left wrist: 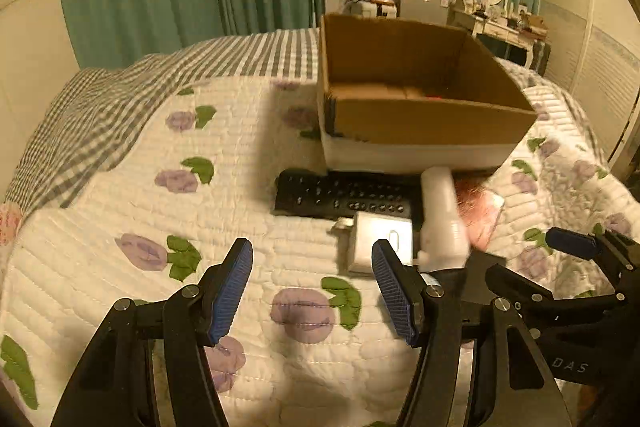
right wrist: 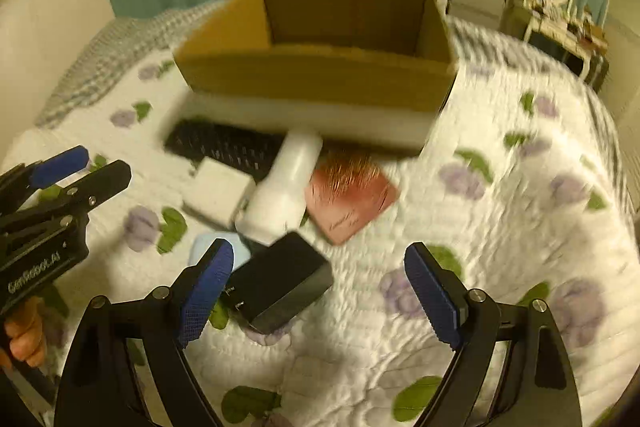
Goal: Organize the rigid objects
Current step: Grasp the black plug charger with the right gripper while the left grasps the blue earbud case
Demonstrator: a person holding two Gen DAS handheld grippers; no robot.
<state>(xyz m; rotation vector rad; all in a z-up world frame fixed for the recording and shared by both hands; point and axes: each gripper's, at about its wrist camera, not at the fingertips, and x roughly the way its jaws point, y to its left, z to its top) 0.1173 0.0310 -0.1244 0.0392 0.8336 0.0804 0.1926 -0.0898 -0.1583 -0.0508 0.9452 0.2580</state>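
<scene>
Bed scene, quilt (left wrist: 120,187) with purple flowers and green leaves fills most of both views. Cardboard box (left wrist: 420,119) sits upper centre-right in the left wrist view, open on top, a white band along its bottom edge; inside mostly bare, one small reddish spot, too blurred to tell.

Clutter lies just in front of the box — black remote (left wrist: 340,197) lengthwise along the box's front, white bottle (left wrist: 440,215) lying across the remote's right end, white charger (left wrist: 380,243) touching the remote's near edge, pink box (left wrist: 486,215) right of the bottle. In the right wrist view a black adapter (right wrist: 280,283) sits lower centre, tilted, prongs toward the lower left, and a pale blue thing (right wrist: 212,247) is half hidden behind the finger beside it.

Left gripper (left wrist: 312,291) is released, jaws apart, nothing between them, only quilt; its right finger overlaps the charger in the picture, contact unclear. Right gripper (right wrist: 320,301) is spread wide — the black adapter lies between the fingers, close against the left pad (right wrist: 208,291), well clear of the right one, not clamped. Right wrist view is motion-blurred.

A hand (right wrist: 24,339) shows at the lower left edge of the right wrist view, holding the left gripper's handle.
</scene>
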